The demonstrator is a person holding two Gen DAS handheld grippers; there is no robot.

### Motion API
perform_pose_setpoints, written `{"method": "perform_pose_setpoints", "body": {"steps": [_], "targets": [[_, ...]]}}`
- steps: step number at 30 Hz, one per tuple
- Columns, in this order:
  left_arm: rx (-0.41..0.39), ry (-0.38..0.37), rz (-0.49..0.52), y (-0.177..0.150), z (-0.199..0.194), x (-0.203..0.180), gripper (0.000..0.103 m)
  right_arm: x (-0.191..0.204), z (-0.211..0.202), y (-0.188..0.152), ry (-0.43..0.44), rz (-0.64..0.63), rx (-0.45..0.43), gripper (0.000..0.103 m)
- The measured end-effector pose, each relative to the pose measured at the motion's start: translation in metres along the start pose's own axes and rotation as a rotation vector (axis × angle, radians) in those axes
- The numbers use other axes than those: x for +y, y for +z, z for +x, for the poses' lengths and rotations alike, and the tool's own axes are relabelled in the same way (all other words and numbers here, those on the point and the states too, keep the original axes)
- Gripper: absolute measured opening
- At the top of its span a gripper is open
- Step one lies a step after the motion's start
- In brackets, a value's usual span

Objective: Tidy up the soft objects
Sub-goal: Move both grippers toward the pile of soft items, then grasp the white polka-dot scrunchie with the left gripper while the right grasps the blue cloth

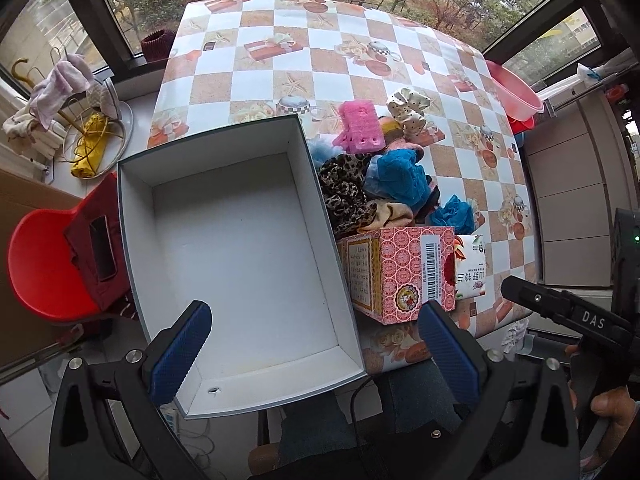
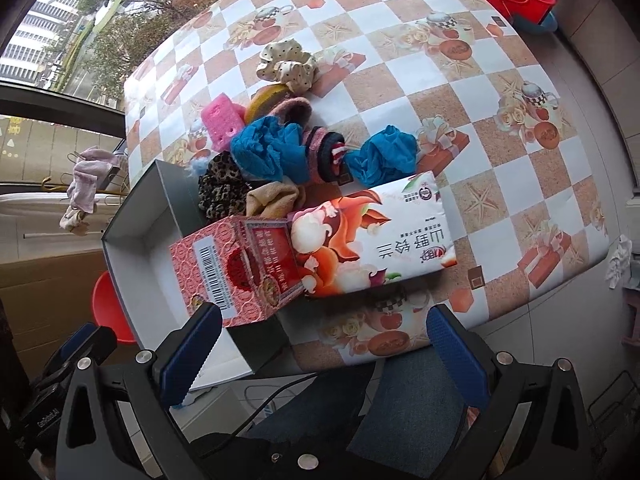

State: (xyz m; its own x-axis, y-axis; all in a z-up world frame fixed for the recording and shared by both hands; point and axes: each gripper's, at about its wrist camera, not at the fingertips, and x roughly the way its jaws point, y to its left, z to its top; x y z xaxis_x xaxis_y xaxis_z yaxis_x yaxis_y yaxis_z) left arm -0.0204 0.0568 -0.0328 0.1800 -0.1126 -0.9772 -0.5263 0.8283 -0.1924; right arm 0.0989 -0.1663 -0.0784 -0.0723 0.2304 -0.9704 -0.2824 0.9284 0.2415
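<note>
Left wrist view: your left gripper (image 1: 316,344) has its jaws released and grasps nothing. The white box (image 1: 240,240) lies directly ahead between the jaws, empty, its near end overhanging the table (image 1: 280,40). The pile of soft objects (image 1: 380,176) sits beyond the right jaw, touching the box's right wall. A pink carton (image 1: 396,276) stands just ahead of the right jaw.

Right wrist view: your right gripper (image 2: 326,348) also has its jaws released and empty. The pink carton and a tissue pack (image 2: 376,236) lie just ahead, between the jaws. The soft objects, including the blue scrunchie (image 2: 266,152) and leopard scrunchie (image 2: 222,192), lie beyond them.

Judged step: no item is stowed yet; sorting is at its start. Next, advance one gripper over the carton to the pile, close on a single soft item, and carry it into the box.
</note>
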Motion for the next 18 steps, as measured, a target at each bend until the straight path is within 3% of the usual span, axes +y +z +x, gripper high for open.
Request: {"method": "perform_pose_setpoints", "body": {"steps": [11, 18], "targets": [[-0.013, 0.083, 0.07, 0.074, 0.015, -0.056, 0.103, -0.055, 0.041, 0.072, -0.114, 0.018, 0.009, 0.103], [-0.001, 0.125, 0.097, 0.137, 0.051, -0.107, 0.103, -0.052, 0.107, 0.116, -0.098, -0.109, 0.119, 0.103]]}}
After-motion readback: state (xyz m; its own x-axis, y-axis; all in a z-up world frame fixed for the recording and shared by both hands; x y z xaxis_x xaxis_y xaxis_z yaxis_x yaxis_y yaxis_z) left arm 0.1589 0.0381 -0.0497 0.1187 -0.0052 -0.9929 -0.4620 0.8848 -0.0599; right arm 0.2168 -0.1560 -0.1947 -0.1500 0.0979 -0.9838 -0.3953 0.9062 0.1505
